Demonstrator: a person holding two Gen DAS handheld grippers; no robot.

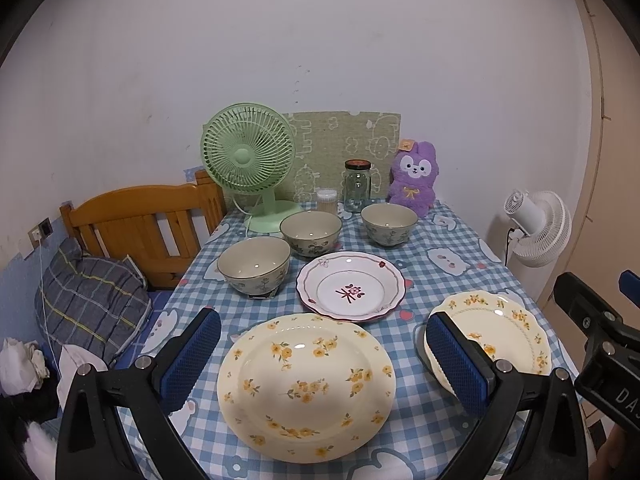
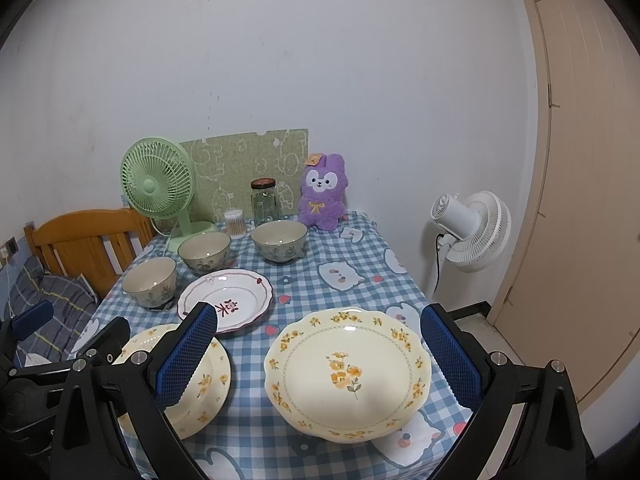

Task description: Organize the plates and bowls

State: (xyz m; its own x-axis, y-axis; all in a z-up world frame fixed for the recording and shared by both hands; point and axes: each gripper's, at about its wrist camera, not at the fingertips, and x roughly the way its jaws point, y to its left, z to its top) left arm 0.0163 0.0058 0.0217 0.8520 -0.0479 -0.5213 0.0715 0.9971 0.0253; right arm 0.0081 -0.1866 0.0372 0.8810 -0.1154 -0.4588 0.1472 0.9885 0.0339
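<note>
Start of task, nothing stacked. Left tongs (image 1: 322,360) and right tongs (image 2: 318,354) both gape wide, empty. Next: close on scalloped yellow-flower plate (image 2: 348,374) rim.

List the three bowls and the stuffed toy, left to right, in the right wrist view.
Left bowl → middle bowl → right bowl → purple stuffed rabbit.

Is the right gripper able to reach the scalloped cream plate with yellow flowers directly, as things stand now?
Probably yes. The right gripper is open, and the scalloped cream plate with yellow flowers lies alone on the checked tablecloth just ahead of it, with nothing between.
</note>
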